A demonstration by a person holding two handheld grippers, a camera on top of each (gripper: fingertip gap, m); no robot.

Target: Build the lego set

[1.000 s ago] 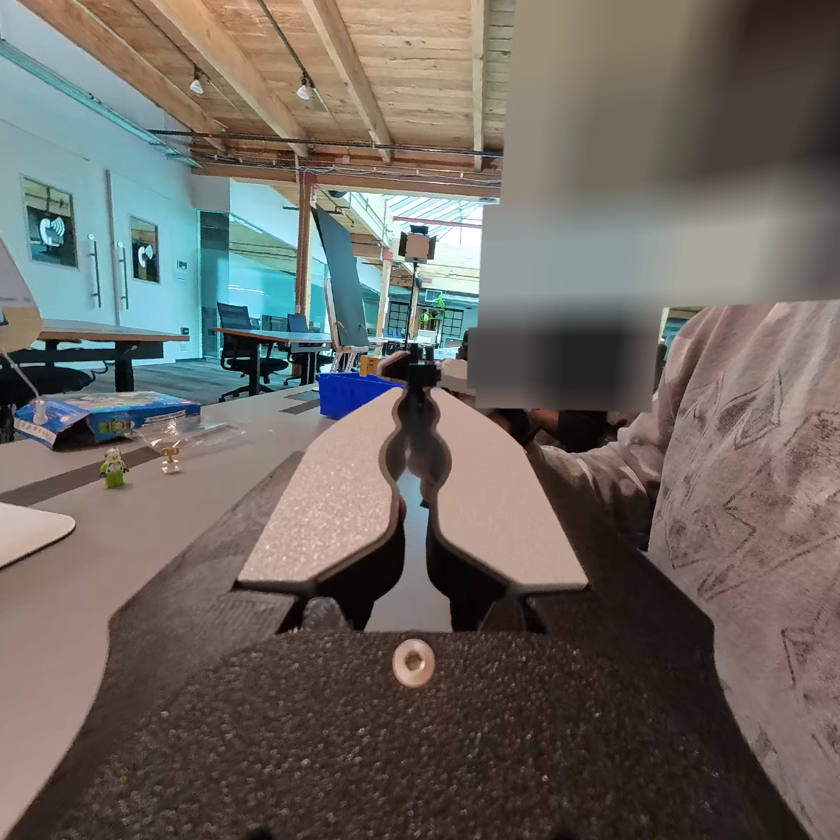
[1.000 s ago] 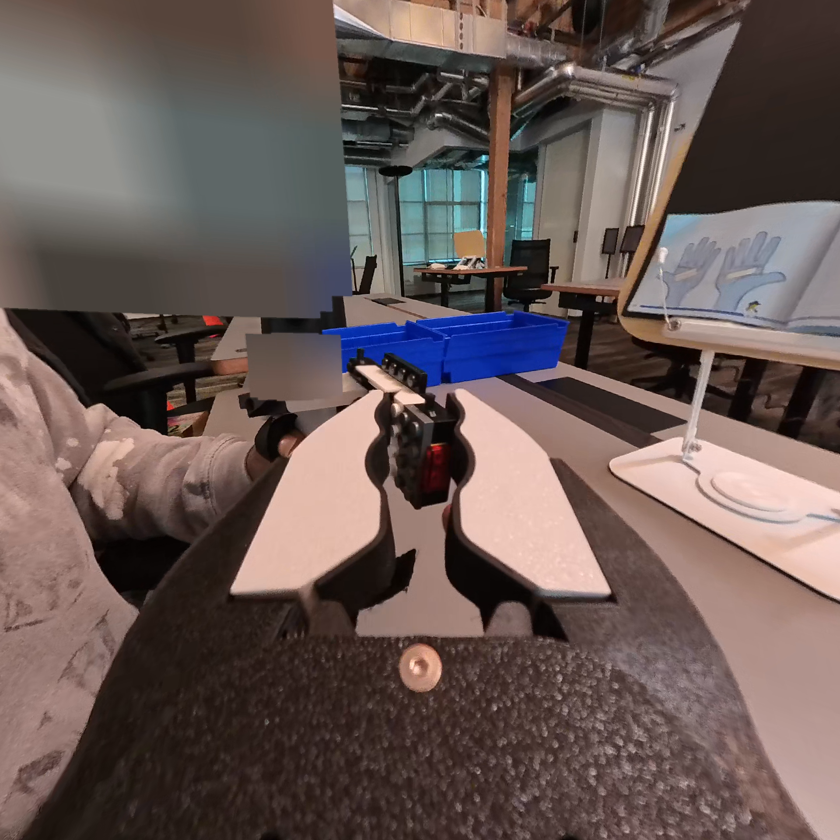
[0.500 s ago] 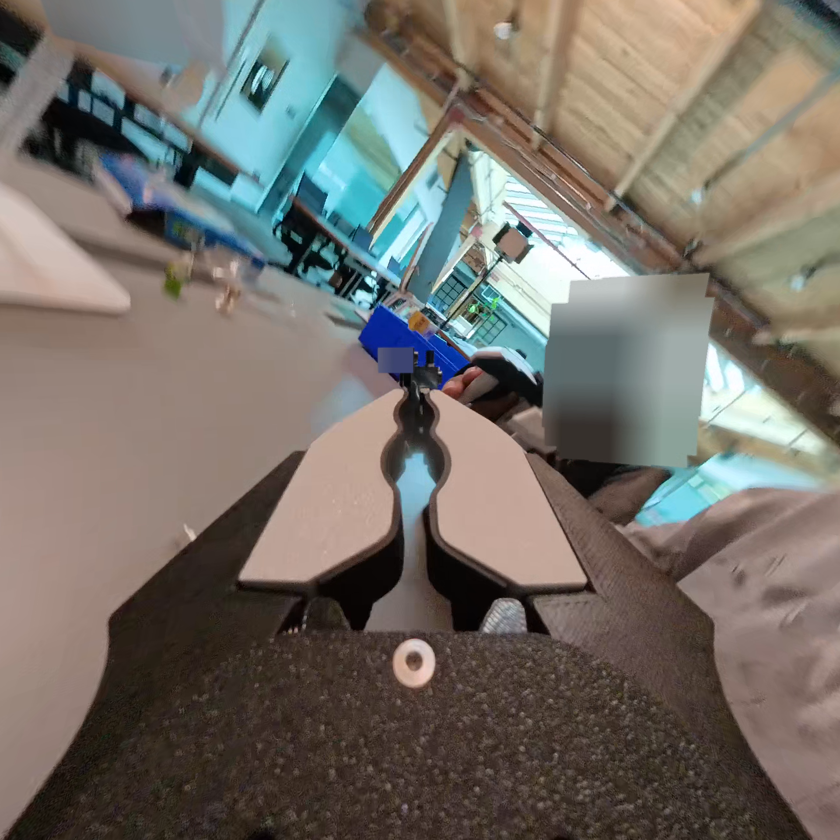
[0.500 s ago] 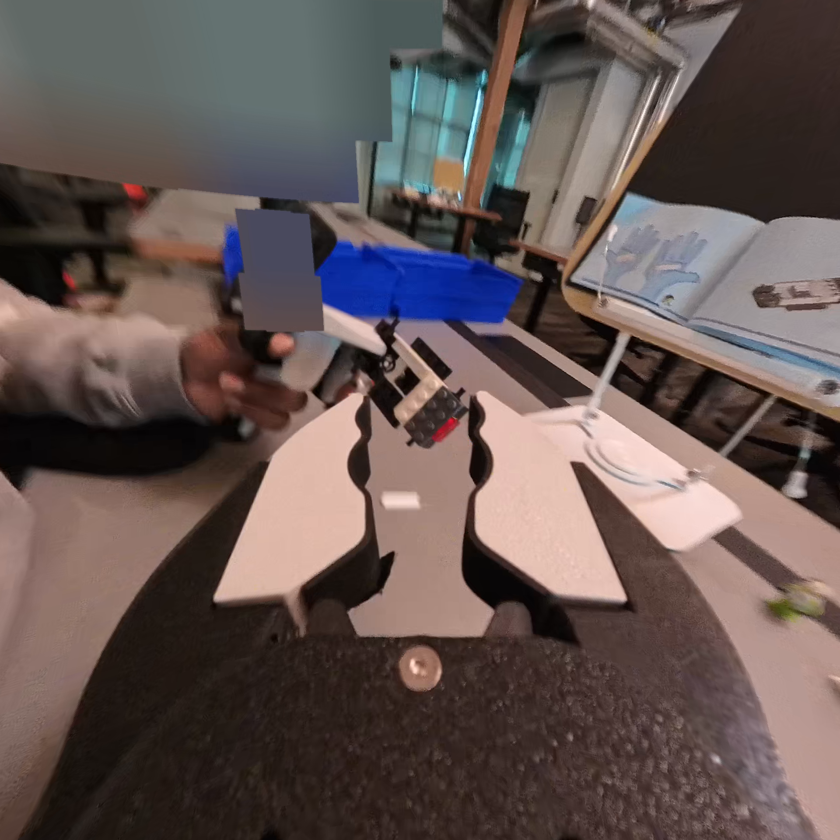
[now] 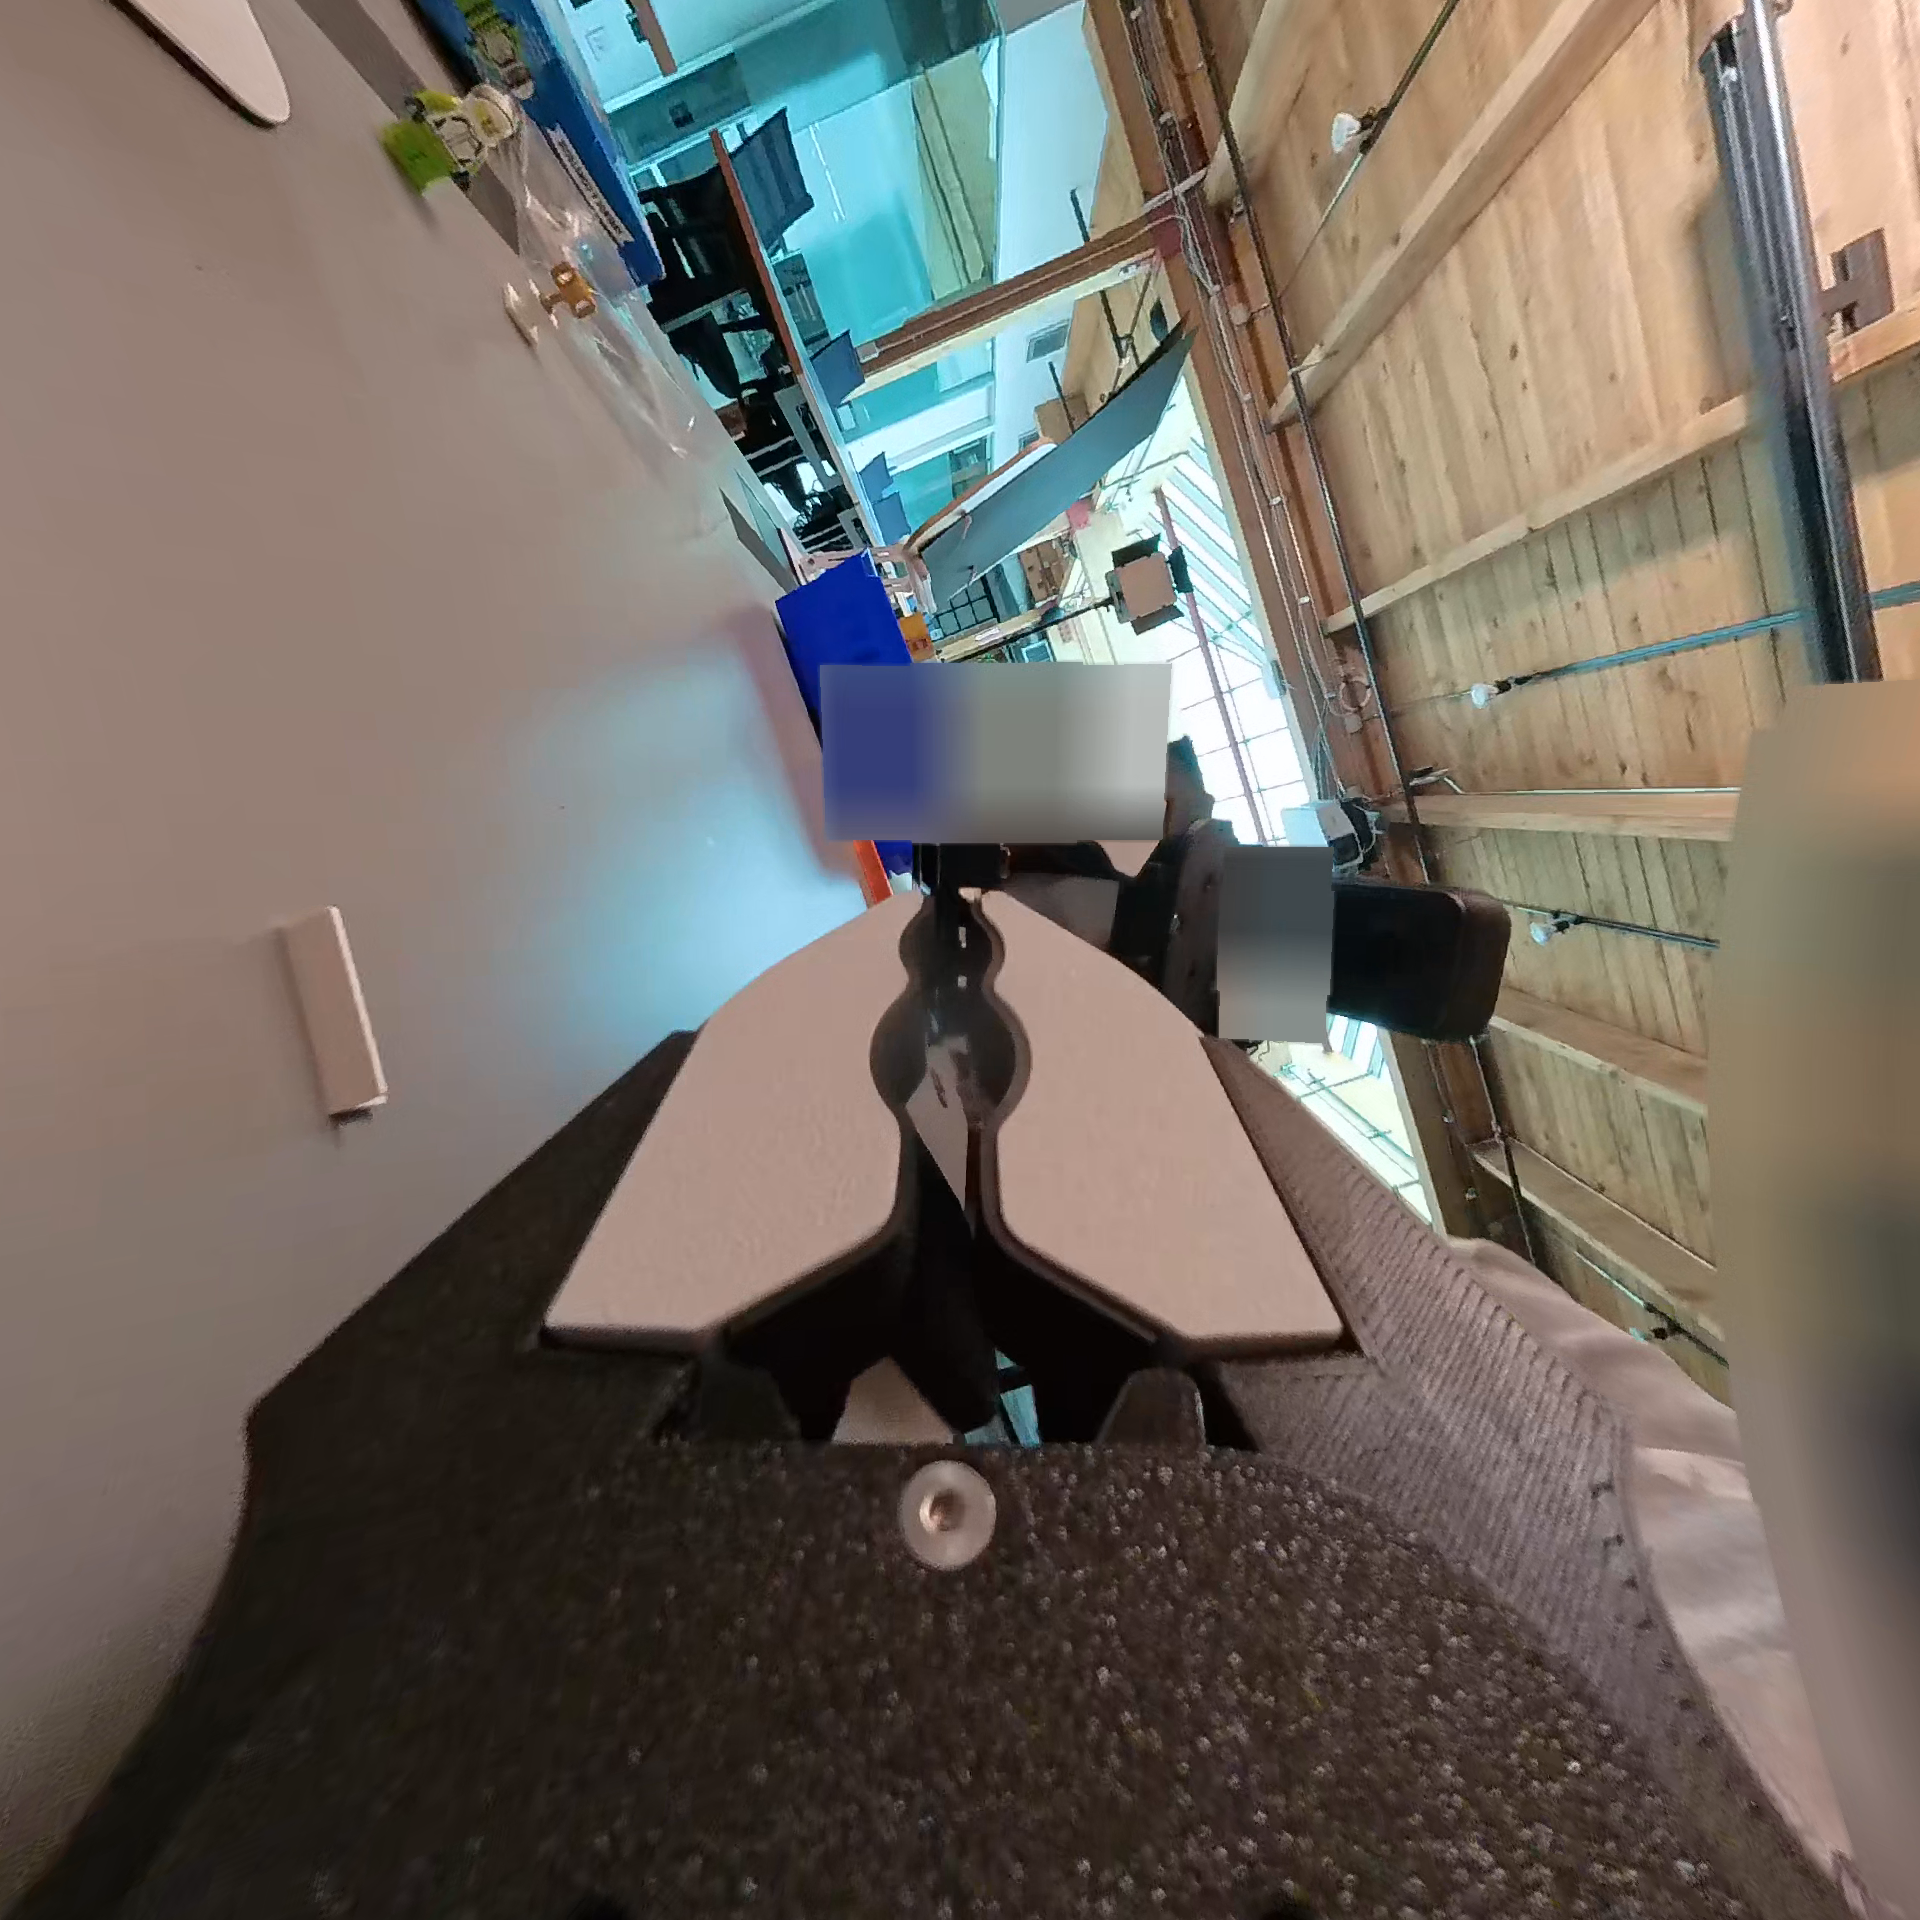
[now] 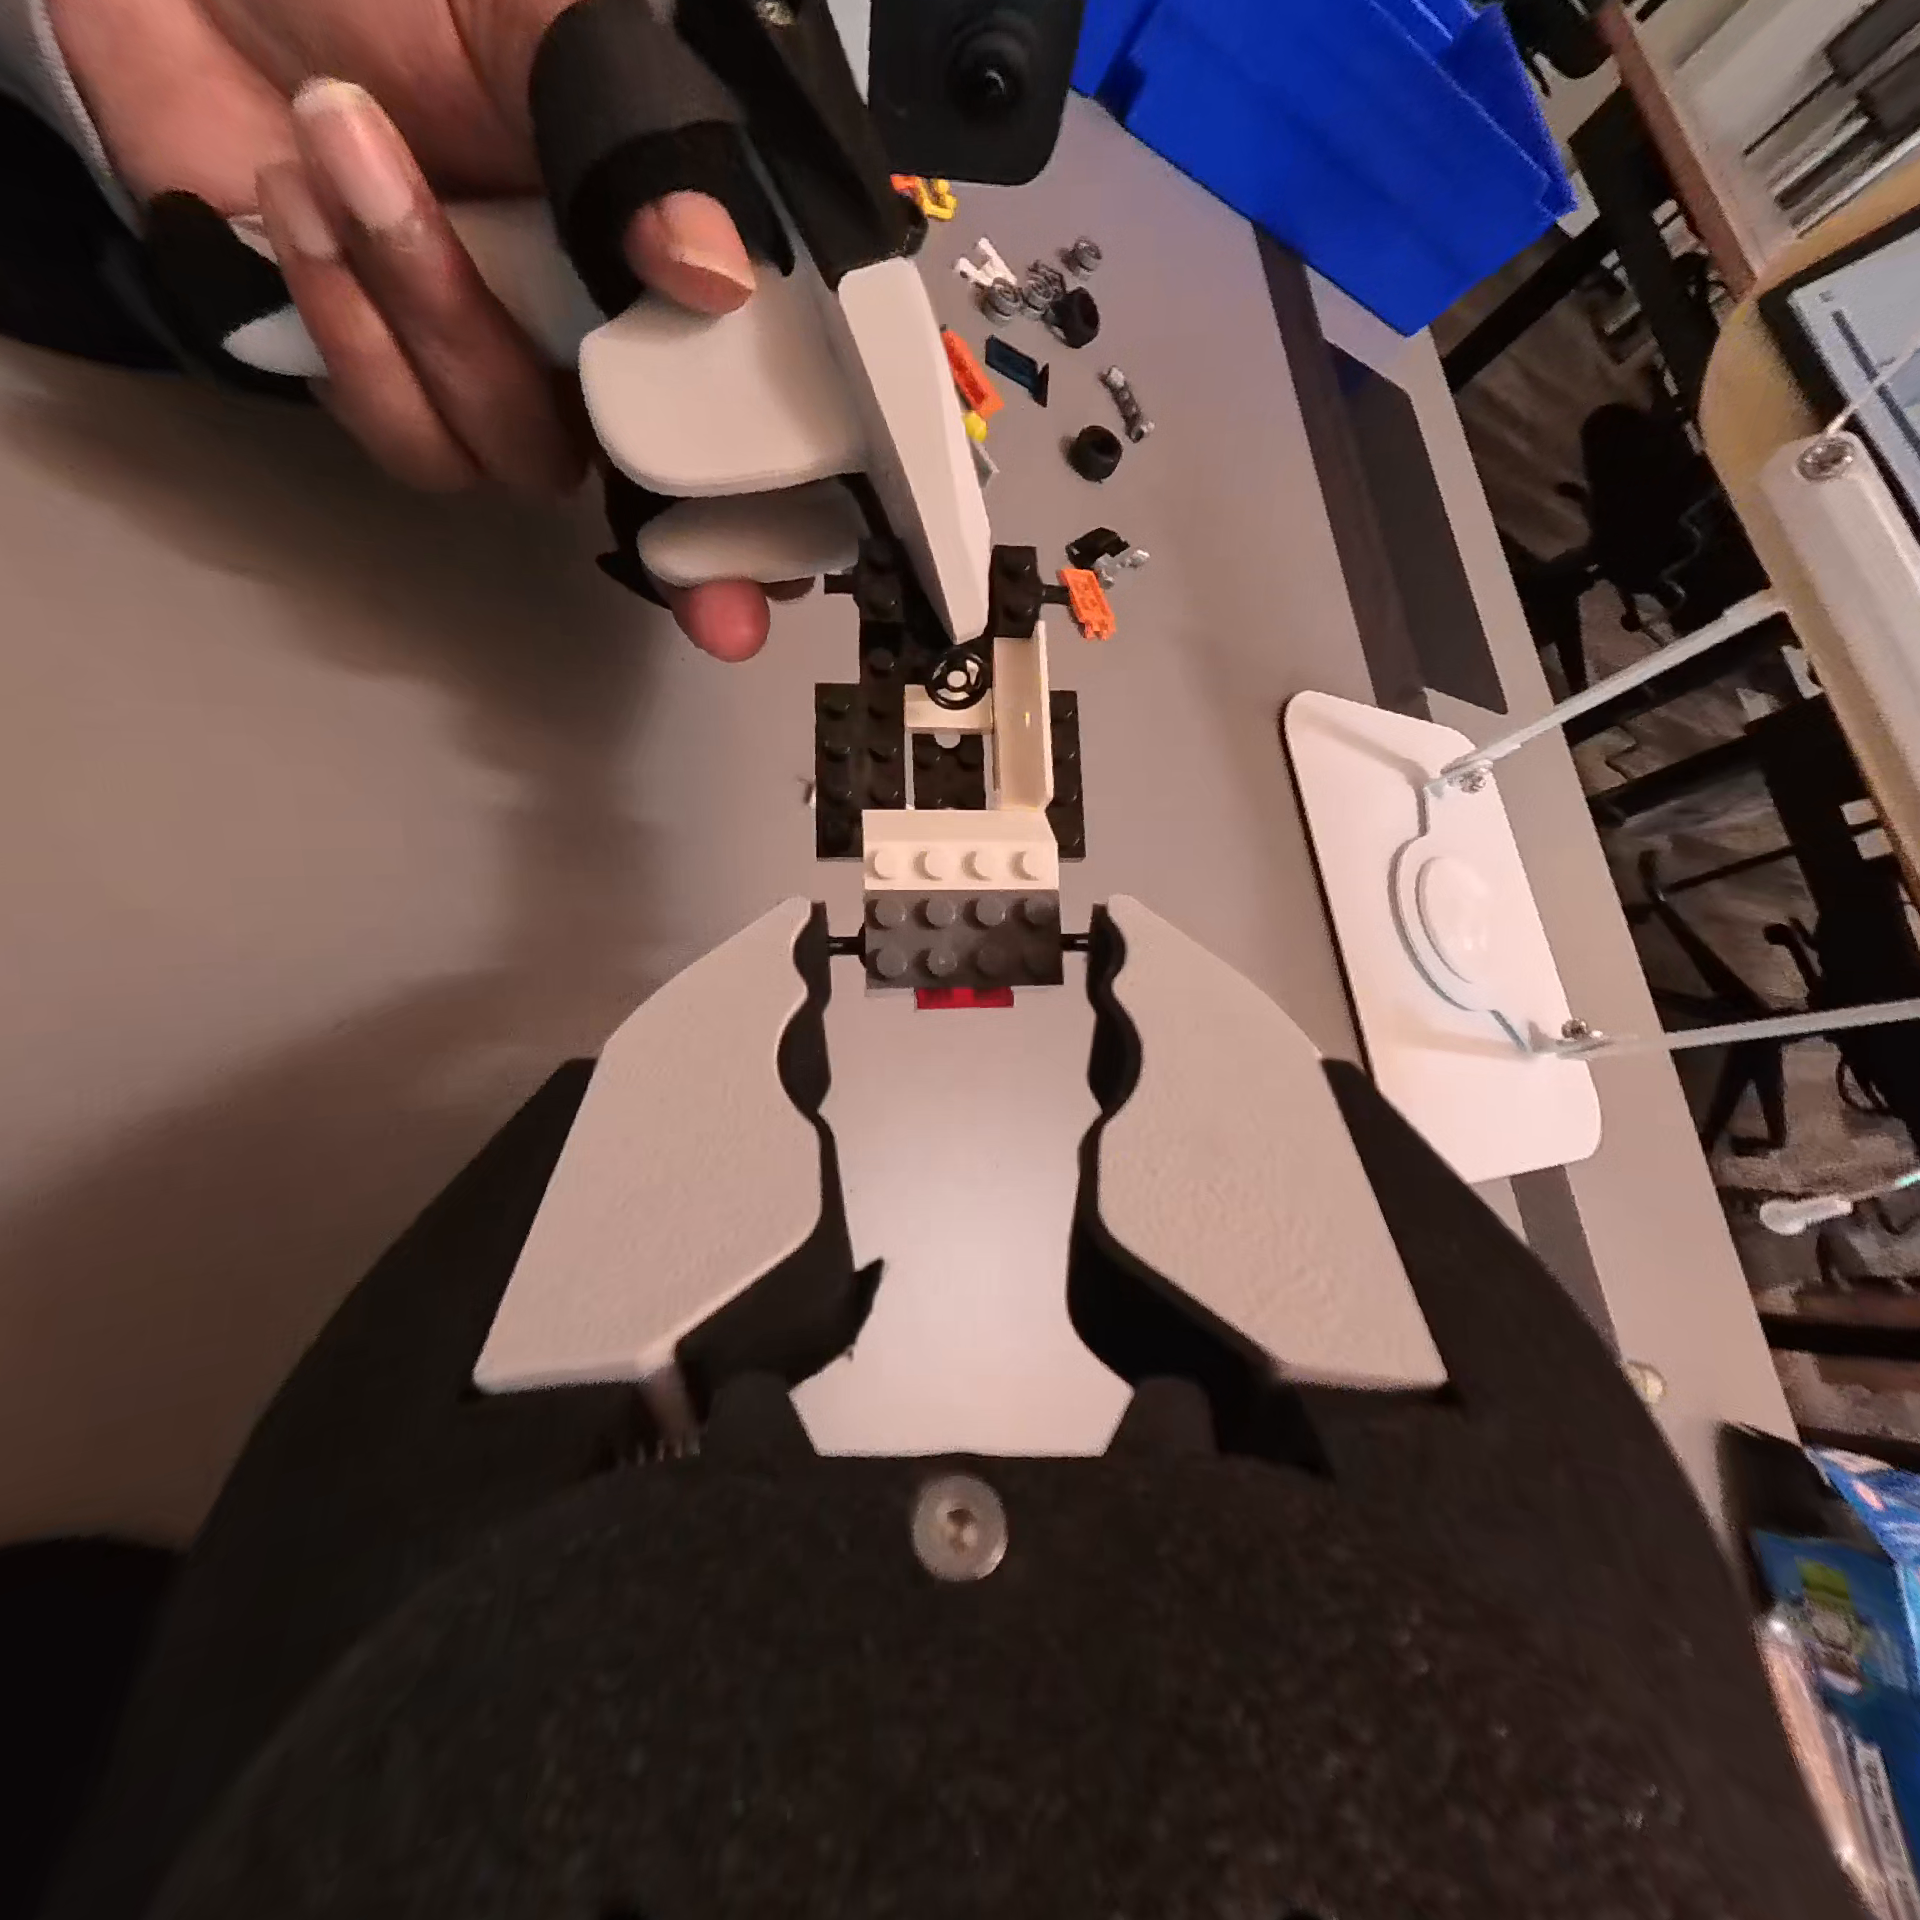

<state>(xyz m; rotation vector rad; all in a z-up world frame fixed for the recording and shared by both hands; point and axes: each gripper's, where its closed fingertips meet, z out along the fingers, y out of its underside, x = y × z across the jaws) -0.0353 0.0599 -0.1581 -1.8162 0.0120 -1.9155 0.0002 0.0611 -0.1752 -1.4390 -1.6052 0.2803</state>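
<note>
Holding the half-built lego model (image 6: 951, 769) steady is the job here: it hangs above the grey table (image 6: 312, 831), a black plate chassis with a white seat wall, a small steering wheel, and a white-and-dark-grey stud block at the near end with a red piece under it. The left gripper (image 6: 961, 613) is clenched on the far end of the model, its white fingers pinching the black plates edge-on, and the left wrist view shows those jaws nearly together on a thin black part. The right gripper (image 6: 956, 935) is released, its jaws spread on either side of the dark-grey block, level with the thin black axle pins that stick out there; whether the tips touch the pins I cannot tell. To do this well, I judge the right jaws should close squarely on the block's flat sides, not on the pins, while the left keeps the chassis level. Loose parts (image 6: 1049, 353) lie well beyond, near the blue bins (image 6: 1351, 156), and a white stand base (image 6: 1444, 935) sits to the right.
</note>
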